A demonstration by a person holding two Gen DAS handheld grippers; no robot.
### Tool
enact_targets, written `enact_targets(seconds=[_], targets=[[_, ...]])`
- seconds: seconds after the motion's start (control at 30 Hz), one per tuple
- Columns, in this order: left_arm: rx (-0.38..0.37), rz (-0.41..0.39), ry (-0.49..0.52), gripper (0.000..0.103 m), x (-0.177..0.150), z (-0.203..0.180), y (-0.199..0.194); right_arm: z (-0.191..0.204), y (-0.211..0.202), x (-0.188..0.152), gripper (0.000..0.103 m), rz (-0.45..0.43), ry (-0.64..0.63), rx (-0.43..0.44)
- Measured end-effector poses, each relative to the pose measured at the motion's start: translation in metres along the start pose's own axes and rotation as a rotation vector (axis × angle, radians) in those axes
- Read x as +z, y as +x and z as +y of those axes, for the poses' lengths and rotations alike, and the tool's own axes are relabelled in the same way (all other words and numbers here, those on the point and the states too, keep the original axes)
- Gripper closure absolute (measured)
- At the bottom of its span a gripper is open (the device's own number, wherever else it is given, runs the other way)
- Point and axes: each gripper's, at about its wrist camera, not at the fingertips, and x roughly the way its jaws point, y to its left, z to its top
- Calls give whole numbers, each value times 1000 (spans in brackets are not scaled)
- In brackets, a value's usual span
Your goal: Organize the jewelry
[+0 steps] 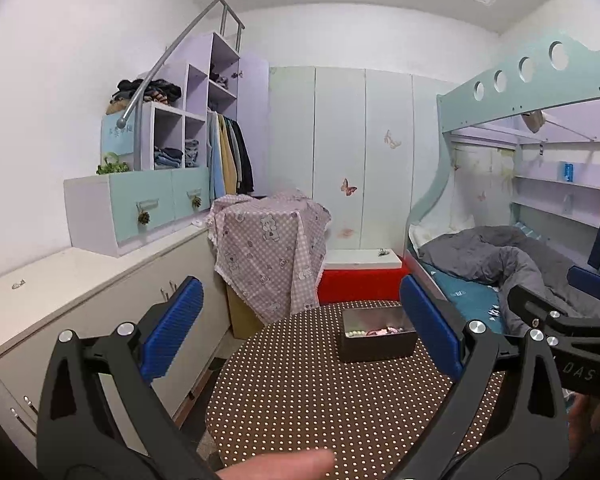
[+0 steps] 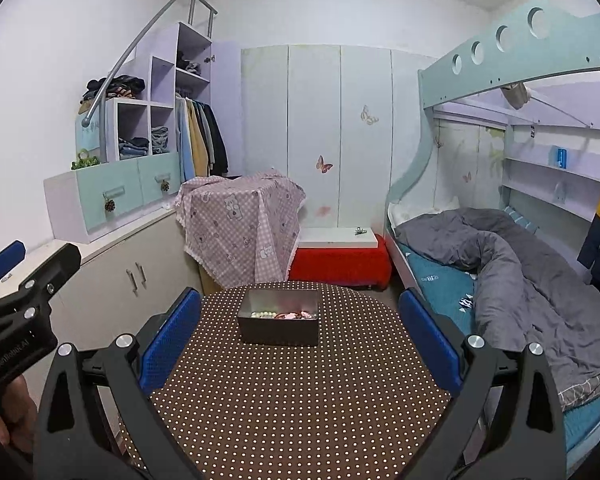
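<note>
A dark rectangular box [image 1: 376, 342] [image 2: 278, 322] sits at the far side of a round table with a brown dotted cloth [image 1: 300, 400] [image 2: 300, 392]. Inside lie a pale bead string [image 2: 259, 314] and pink jewelry pieces [image 2: 296, 315]. My left gripper [image 1: 300, 328] hangs open above the table's near left part, nothing between its blue pads. My right gripper [image 2: 300, 328] is open too, held back from the box, which shows between its fingers. Each gripper appears at the edge of the other's view.
A low white cabinet [image 2: 112, 264] runs along the left. Behind the table stand a cloth-covered stand [image 2: 240, 220] and a red bench [image 2: 340, 264]. A bunk bed with a grey duvet [image 2: 520, 264] fills the right. A fingertip [image 1: 280, 462] shows at the bottom.
</note>
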Motion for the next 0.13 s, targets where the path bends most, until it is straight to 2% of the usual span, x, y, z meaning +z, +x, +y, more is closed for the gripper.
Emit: enact_targets(seconds=[0.13], targets=[[7,2,-4,6,2,0,1,2,0,-1,8,-1,-2,1]])
